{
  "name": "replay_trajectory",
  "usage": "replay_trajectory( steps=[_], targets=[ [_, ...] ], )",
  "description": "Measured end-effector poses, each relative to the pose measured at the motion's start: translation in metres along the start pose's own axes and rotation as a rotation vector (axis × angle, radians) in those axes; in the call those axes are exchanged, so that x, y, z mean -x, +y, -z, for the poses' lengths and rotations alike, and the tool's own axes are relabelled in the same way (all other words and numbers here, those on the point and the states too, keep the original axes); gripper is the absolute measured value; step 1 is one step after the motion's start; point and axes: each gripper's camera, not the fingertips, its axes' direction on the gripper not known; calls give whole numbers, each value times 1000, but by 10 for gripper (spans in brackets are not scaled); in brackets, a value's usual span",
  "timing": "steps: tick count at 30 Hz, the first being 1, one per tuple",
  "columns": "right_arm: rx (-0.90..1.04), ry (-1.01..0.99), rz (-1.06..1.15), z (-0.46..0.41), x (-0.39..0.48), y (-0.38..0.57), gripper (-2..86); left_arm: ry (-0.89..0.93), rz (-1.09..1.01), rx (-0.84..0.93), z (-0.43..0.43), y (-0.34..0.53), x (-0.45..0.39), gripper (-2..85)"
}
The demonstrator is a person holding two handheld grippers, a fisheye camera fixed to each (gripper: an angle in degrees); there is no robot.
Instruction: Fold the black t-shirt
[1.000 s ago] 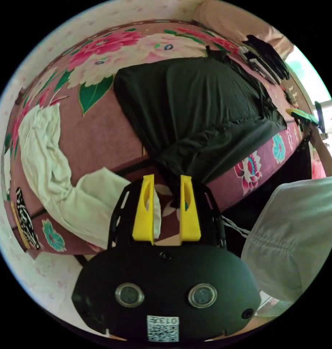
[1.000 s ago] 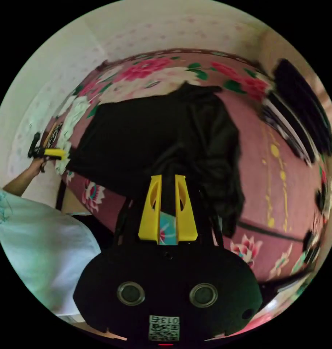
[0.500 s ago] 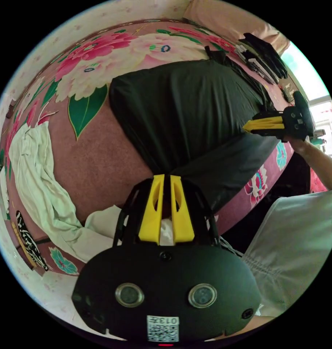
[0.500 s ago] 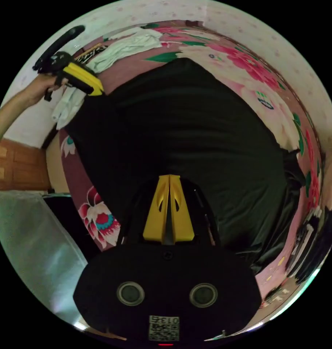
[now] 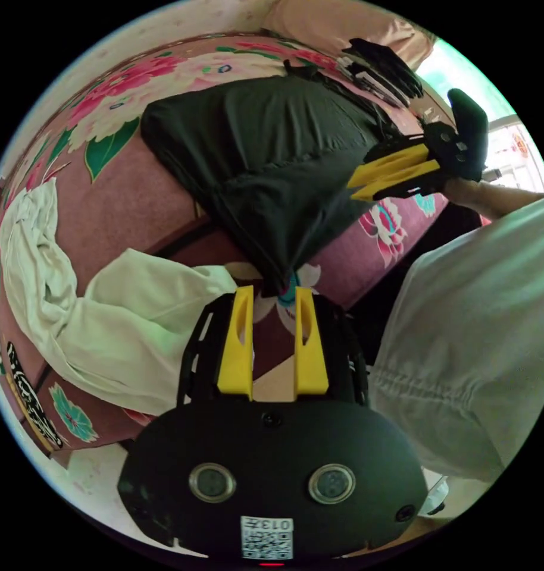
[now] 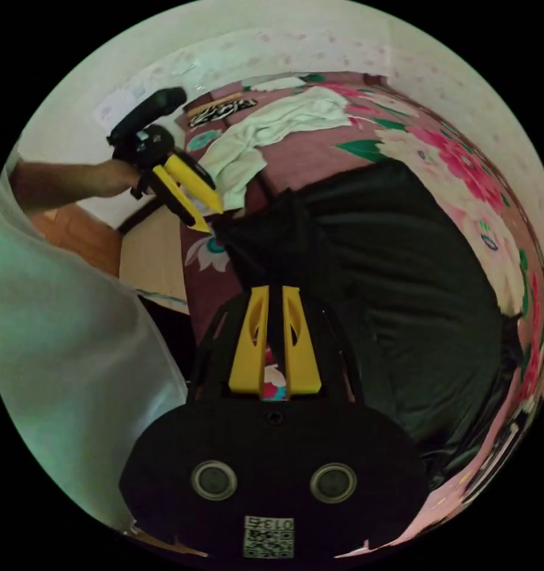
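Black t-shirt corner just beyond left claw; jaws apart

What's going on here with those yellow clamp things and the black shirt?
A person is folding a black t-shirt spread on a floral bedcover, holding a tool in each hand. The left tool is open, with the shirt's hem corner at its tips. The right tool is nearly closed at the shirt's edge. A white garment lies beside the shirt.

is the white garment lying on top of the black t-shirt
No, the white garment lies on the floral bed cover beside the black t-shirt, apart from it.
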Motion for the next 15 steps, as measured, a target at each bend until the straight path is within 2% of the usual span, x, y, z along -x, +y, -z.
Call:
replay_trajectory(
  steps=[3,4,7,10,12,15],
  targets=[
    [74,54,137,-27,28,-27,13,-39,15,44,-5,-10,1,60],
    [152,94,147,-41,31,-36,9,-49,16,77,-5,-15,4,32],
    [219,7,108,-41,21,-54,5,26,32,63,10,-11,16,24],
    [91,-35,22,-8,0,-60,6,-17,76,-23,40,0,33,31],
    [-18,42,-46,15,-15,-59,11,-104,118,-114,62,-6,48,44],
    [-189,275,-173,51,-39,-56,22,-186,142,-217,89,-43,75,66]
  ],
)
